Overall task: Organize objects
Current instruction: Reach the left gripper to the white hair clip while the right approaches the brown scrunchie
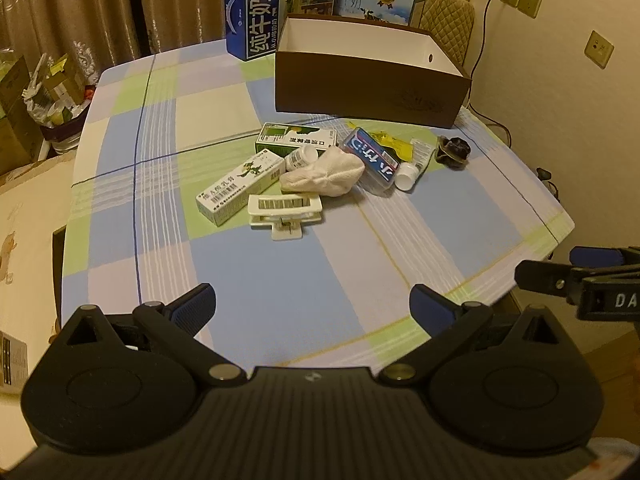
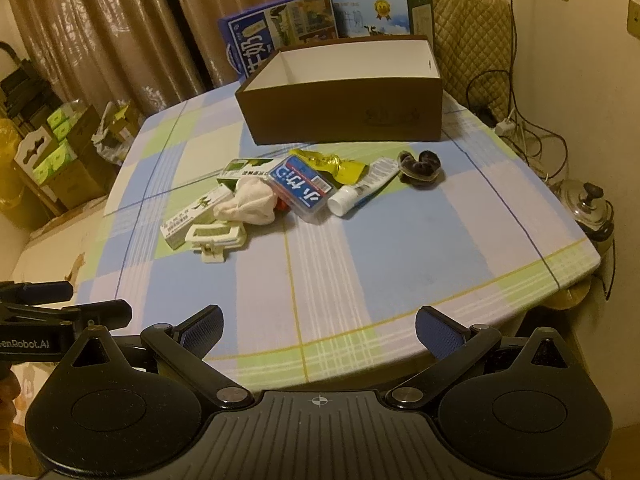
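Two claws held low over the near edge of the counter, both spread wide and holding nothing: left claw, right claw, side by side and apart.

One brown open-topped box at the far side of the checked cloth, white inside, nothing visible in it. Two milk cartons behind it: one dark blue carton at far left, one pale blue carton to its right.

One loose cluster of small things in the middle of the counter, near side of the box:
- Two green-and-white medicine boxes: a long one at the left, another farther back.
- One white hair clip, nearest of all, touching the long box.
- One small white bottle lying on its side.
- One crumpled white cloth at the centre.
- One clear case with a blue label, just right of the cloth.
- One white tube with its cap toward the near side.
- One yellow wrapper behind the case.
- One dark scrunchie, farthest right, apart from the rest.
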A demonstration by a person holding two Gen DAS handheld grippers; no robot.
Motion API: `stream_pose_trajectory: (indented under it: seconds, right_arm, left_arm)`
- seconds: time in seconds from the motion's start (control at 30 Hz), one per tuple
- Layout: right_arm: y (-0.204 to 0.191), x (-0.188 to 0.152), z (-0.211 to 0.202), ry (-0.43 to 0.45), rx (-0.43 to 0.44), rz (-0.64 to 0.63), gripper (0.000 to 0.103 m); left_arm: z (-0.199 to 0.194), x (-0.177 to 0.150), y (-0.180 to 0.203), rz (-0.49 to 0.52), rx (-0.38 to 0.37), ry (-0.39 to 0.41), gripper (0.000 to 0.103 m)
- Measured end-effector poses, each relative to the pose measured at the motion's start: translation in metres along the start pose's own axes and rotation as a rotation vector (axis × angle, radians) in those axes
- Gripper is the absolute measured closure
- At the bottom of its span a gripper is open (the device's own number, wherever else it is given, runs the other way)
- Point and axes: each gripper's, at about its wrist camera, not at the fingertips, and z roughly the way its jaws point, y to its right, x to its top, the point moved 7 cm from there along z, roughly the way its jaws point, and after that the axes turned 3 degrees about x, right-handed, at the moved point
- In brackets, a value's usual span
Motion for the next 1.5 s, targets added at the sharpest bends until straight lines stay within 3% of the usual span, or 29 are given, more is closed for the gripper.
stream_pose_trajectory:
  seconds: [0.6,1.03,1.5]
  right_arm:
    - [0.023,0.028,0.040,0.020,-0.043,0.124,0.003]
    - [0.045,0.023,0.052,0.006,-0.125,0.200,0.007]
    - [0.085,0.059,0.077,-0.026,-0.116,0.170,0.008]
  left_arm:
    - [0.071,0.028,-0.033,0.073,-0.058,-0.012,0.001]
    - [0.125,0.035,-0.030,0.074,-0.085,-0.021,0.004]
    - [0.174,0.046,-0.020,0.025,-0.009,-0.030,0.004]
